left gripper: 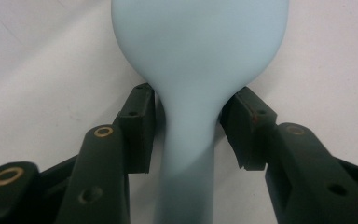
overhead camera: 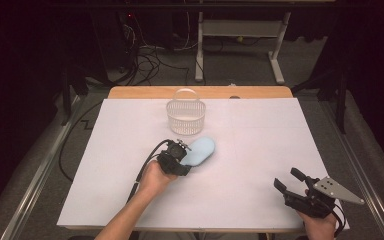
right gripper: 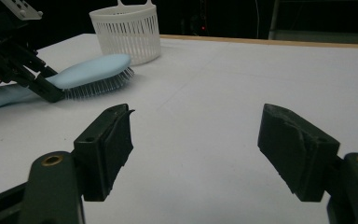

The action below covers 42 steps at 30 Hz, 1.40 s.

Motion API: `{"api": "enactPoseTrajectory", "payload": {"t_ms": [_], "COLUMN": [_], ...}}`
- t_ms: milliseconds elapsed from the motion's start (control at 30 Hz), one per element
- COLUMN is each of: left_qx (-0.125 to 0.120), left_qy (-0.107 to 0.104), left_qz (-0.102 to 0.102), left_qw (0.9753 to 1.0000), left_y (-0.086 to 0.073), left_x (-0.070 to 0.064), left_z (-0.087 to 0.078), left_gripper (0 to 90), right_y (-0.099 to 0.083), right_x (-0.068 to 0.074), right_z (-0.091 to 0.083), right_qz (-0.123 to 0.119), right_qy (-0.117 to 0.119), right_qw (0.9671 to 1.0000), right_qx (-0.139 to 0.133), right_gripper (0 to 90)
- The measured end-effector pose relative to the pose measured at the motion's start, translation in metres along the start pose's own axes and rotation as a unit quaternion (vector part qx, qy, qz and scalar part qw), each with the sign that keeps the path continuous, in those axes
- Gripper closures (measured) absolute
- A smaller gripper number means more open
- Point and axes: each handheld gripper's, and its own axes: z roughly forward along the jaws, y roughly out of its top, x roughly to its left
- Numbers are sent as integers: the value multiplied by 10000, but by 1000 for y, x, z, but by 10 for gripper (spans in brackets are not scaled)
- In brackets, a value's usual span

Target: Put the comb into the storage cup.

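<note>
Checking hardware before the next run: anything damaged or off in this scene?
Yes: the right gripper pads look worn, with chipped, ragged edges on the black rubber. Otherwise tidy: the blue hairbrush lies bristles-down, its neck between the left gripper jaws, and the white basket stands upright behind it.

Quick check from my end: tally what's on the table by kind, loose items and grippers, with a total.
Hairbrushes: 1, the light blue hairbrush, bristles down, its neck between the left gripper jaws.
Baskets: 1, the white basket, behind the brush.
Grippers: 2, the left one at the brush and the right gripper, open over bare table.
Total: 4
</note>
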Motion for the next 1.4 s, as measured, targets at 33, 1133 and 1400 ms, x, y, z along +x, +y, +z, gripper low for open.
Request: {"api": "enactPoseTrajectory", "payload": {"t_ms": [33,1133,1400], "left_qx": [22,38,-64], "left_qy": [9,-13,-17], "left_qz": [9,153,111], "left_qw": [10000,9999,9999], "left_y": [1,2,0], "left_x": [0,0,2], "left_z": [0,-1,-3], "left_gripper": [571,676,677], "right_y": [0,0,0], "right_x": [0,0,0], "right_z": [0,0,0], "right_qz": [2,-37,-39], "right_qy": [0,-11,-13], "right_qw": [10000,10000,10000], "right_qx": [1,26,26], "right_gripper": [266,269,269]}}
